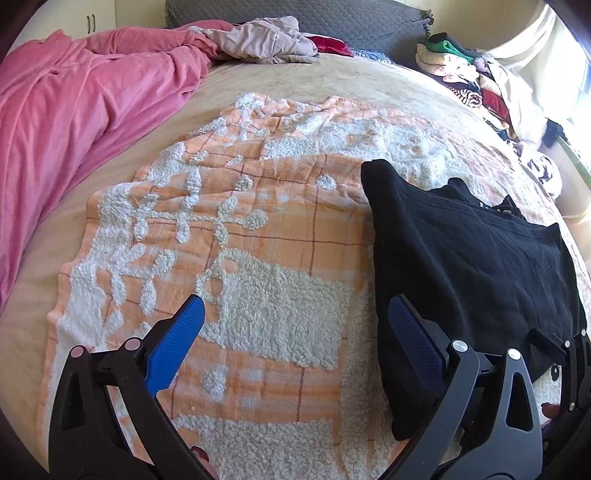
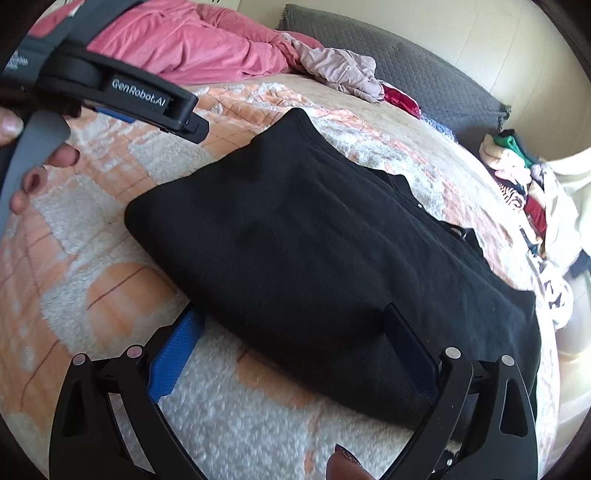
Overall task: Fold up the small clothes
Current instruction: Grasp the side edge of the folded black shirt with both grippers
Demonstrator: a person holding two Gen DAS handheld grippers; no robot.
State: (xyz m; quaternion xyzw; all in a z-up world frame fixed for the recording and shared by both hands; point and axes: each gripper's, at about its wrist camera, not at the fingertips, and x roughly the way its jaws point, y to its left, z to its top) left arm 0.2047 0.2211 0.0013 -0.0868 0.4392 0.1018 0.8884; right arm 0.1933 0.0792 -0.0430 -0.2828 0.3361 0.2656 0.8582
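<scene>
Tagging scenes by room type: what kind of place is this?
Most likely a home bedroom. The work surface is a bed with a grey pillow at its head, a pink blanket bunched along one side, and a pile of clothes waiting nearby.

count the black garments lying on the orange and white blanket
1. A single folded black garment lies on the right part of the blanket, under both open grippers, left gripper and right gripper. Its layers could hide another piece.
</scene>
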